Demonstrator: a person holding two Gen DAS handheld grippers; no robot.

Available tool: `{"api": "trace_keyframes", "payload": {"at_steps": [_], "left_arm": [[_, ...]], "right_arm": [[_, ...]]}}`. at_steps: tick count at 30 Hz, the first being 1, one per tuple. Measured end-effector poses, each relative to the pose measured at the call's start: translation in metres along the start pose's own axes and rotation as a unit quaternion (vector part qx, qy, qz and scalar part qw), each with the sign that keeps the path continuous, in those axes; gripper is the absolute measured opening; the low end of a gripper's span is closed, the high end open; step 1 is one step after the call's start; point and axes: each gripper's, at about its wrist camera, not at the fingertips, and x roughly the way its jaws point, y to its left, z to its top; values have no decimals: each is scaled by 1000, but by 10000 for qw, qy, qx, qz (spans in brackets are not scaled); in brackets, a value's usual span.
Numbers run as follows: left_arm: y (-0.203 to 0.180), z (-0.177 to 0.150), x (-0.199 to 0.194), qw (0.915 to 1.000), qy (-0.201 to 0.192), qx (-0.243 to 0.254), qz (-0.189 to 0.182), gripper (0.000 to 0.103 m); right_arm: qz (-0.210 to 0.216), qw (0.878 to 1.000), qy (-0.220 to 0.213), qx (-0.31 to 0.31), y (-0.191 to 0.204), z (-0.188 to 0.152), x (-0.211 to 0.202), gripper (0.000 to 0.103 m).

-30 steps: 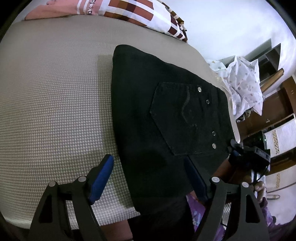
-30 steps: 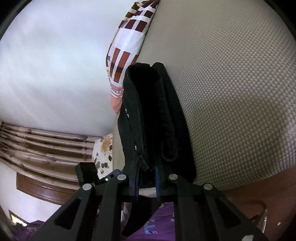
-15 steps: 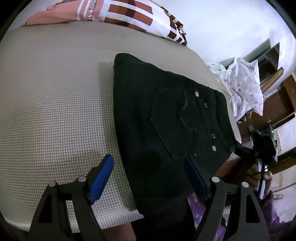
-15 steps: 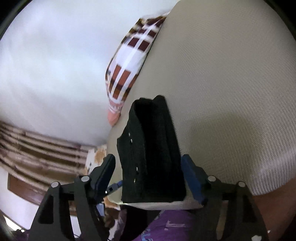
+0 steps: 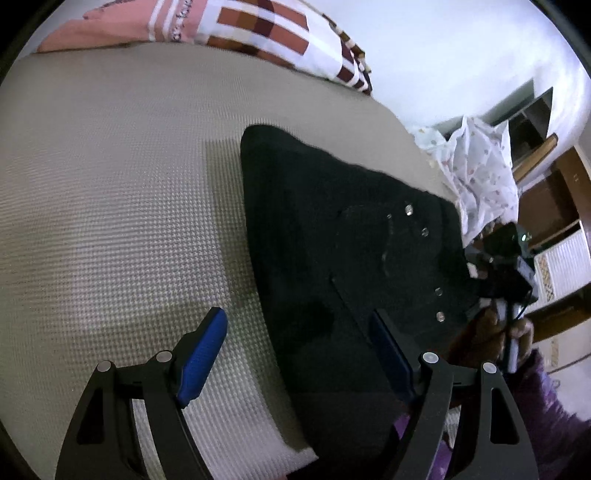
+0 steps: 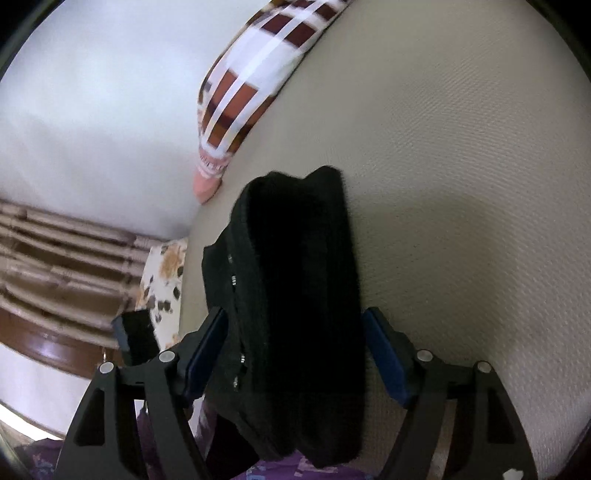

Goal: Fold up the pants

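Note:
Black pants (image 5: 332,240) lie folded into a compact stack on the beige textured bed, back pocket with metal rivets facing up. My left gripper (image 5: 299,354) is open above the near edge of the stack, its blue pads wide apart and holding nothing. In the right wrist view the folded pants (image 6: 295,295) show edge-on as thick layers. My right gripper (image 6: 295,354) is open, its pads on either side of the stack's end without gripping it. The right gripper also shows in the left wrist view (image 5: 506,266) at the stack's right edge.
The beige bed (image 5: 110,203) stretches left and away. A plaid brown-and-white pillow (image 5: 258,33) lies at its far end, also in the right wrist view (image 6: 255,85). White patterned cloth (image 5: 480,173) and wooden furniture (image 5: 546,206) stand past the bed's right side.
My right gripper opened and let go of the pants' edge, then drew back. The folded stack stays on the bed. My left gripper stayed open and rose slightly.

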Motion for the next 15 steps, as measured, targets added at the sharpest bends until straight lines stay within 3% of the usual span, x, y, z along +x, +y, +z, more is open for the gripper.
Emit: {"api": "trace_keyframes", "payload": {"at_steps": [4,11,15], "left_arm": [[-5,2,8,9995,40,299,53,79],[-28,6,24,9919,144,1009,753,79],[-36,7,31,9866,178,1266,1013,86]], "right_arm": [[-64,9997,181,-166,3,7,8,73],[9,9985,493,-259,0,10,9,70],[23,9979,619,-197,-1,14,12,70]]}}
